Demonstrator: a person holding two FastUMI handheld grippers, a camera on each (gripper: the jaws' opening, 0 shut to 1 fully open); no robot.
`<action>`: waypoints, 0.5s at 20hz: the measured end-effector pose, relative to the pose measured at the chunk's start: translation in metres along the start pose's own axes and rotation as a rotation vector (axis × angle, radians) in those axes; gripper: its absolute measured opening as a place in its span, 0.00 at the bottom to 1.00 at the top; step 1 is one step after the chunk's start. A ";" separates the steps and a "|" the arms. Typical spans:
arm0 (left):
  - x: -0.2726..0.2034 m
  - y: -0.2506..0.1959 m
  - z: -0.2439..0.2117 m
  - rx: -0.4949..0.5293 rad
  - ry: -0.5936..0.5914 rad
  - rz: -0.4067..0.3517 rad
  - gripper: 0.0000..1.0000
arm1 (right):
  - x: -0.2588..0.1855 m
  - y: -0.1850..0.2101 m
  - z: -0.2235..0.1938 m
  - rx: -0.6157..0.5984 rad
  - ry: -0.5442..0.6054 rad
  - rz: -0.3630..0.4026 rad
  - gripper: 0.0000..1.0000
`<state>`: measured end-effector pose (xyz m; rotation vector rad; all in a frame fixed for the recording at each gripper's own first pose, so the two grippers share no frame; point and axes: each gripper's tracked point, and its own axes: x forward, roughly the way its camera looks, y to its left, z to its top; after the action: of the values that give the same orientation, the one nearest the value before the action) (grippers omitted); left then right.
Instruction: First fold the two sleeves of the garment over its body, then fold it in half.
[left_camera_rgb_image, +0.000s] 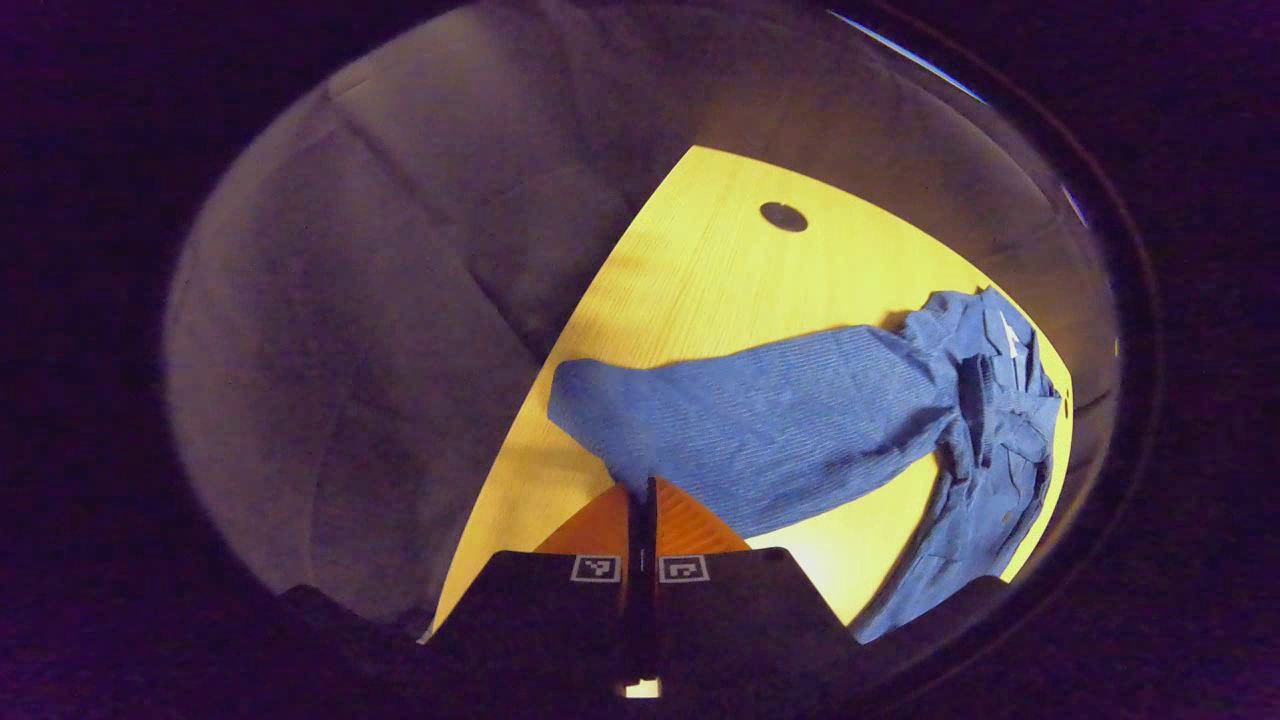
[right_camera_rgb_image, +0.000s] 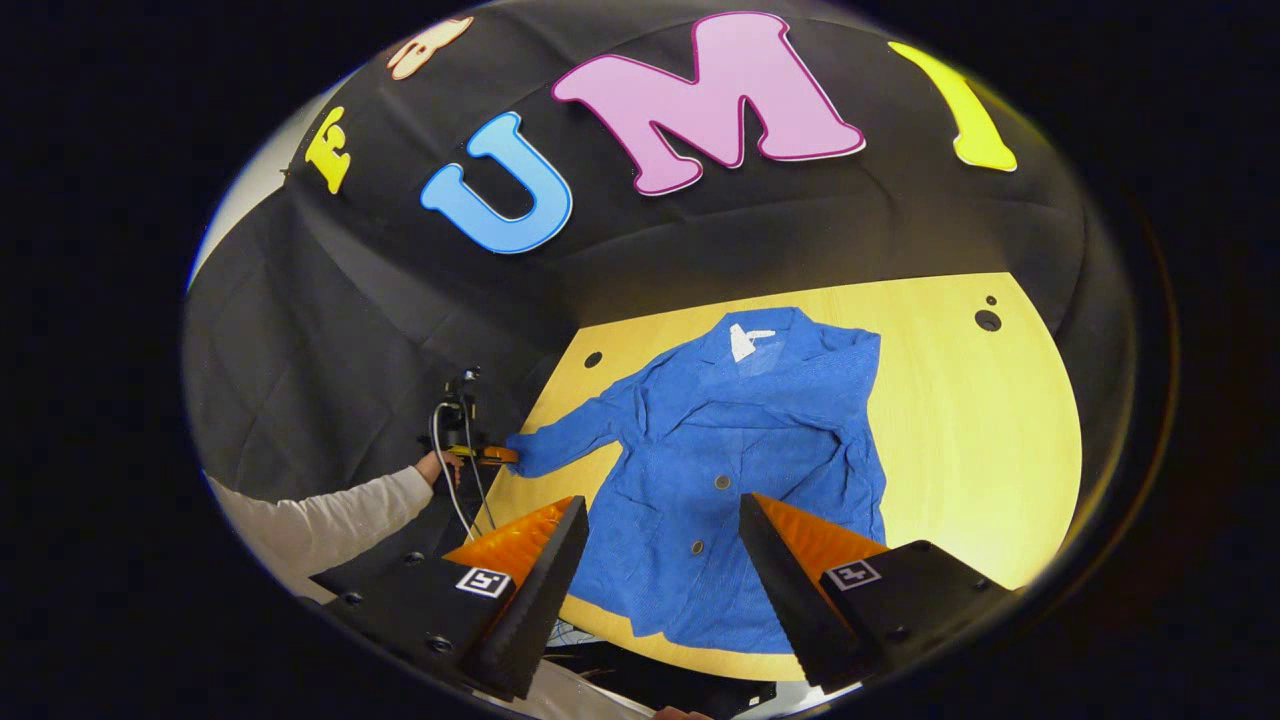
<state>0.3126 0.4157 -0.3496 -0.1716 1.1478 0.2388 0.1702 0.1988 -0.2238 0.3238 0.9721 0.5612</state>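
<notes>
Blue sleeve (left_camera_rgb_image: 760, 425) cuff between left tool's (left_camera_rgb_image: 641, 520) closed fingers.

table (right_camera_rgb_image: 980, 420): pale wood, round holes | on it: blue garment (right_camera_rgb_image: 740, 470), spread flat, front up

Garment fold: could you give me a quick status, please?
Left tool shut on sleeve cuff. Right tool open above jacket. One sleeve already folded over. Table unobstructed.

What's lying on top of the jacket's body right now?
One sleeve already lies folded over the jacket. The other sleeve stretches out on the table, its cuff pinched by the left tool. Anything beneath the jacket is covered.
</notes>
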 end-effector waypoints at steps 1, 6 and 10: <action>-0.015 -0.010 0.014 0.054 -0.048 0.002 0.00 | -0.002 -0.004 0.001 -0.004 -0.003 0.003 0.97; -0.112 -0.103 0.076 0.211 -0.270 -0.077 0.00 | -0.004 -0.020 0.013 0.005 -0.017 0.050 0.97; -0.175 -0.217 0.098 0.371 -0.377 -0.162 0.00 | -0.016 -0.041 0.022 0.028 -0.044 0.065 0.97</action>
<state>0.3902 0.2151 -0.1472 0.1061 0.7803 -0.0861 0.1940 0.1560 -0.2218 0.3924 0.9298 0.5977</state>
